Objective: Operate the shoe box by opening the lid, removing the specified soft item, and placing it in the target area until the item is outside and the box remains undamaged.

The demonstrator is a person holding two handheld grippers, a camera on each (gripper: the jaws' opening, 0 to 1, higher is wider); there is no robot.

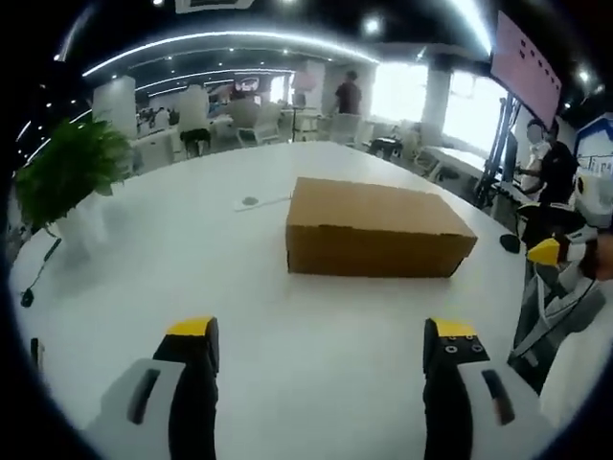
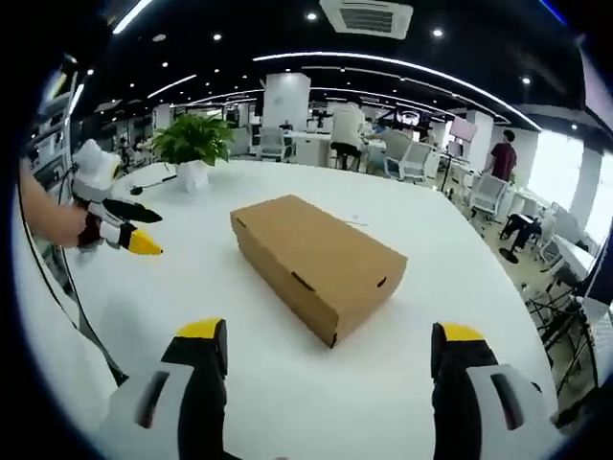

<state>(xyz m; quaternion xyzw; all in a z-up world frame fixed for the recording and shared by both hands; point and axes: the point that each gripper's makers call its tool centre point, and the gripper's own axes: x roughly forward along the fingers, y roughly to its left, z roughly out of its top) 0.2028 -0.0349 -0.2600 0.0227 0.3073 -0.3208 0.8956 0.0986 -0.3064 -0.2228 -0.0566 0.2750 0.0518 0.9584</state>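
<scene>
We hold the left gripper and the right gripper with jaws spread wide and empty, above the white counter. Ahead of both, well apart from the jaws, the shoe box lies closed on the counter, a potted plant beyond.

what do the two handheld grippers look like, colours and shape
Both the left gripper and the right gripper have two black jaws with yellow tips, set on pale grey bodies with dark slots. Seen from the right gripper view, the left gripper is white and black, its jaws tapering to yellow points.
</scene>
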